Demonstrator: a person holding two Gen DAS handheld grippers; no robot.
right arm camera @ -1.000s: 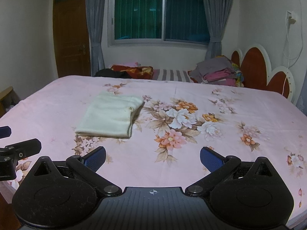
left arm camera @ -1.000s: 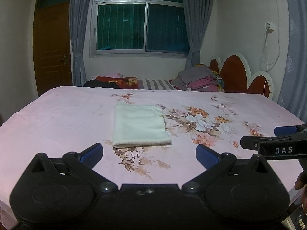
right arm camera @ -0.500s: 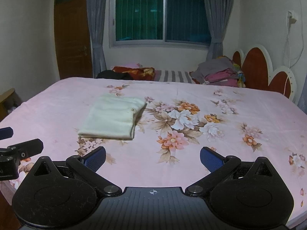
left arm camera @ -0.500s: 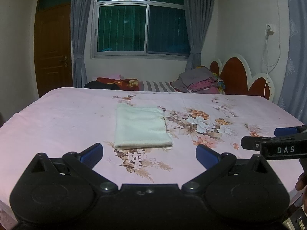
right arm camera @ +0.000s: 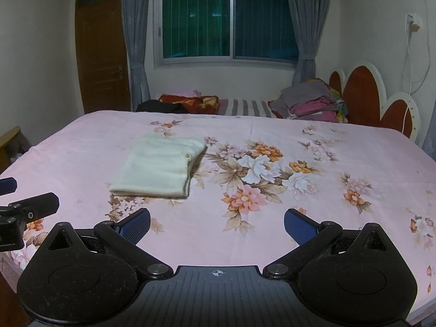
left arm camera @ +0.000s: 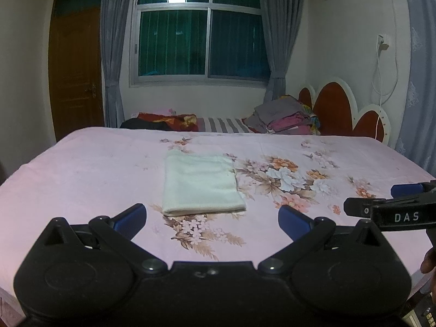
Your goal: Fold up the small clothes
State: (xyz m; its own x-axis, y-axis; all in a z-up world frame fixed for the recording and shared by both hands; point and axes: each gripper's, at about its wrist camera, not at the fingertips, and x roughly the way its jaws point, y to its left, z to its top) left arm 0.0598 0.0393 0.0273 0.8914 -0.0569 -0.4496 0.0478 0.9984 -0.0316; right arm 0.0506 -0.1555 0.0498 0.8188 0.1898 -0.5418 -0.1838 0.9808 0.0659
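Left gripper (left arm camera: 212, 216) agape, folded cloth (left arm camera: 201, 181) just ahead.

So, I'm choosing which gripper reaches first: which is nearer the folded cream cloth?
Left. The left gripper sits just short of the cream cloth, straight ahead; the right gripper is off to its right.

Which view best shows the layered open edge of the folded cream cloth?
The right wrist view: the folded cream cloth is seen at an angle, exposing its stacked layers along the right side. The left wrist view shows it head-on, layers barely visible.
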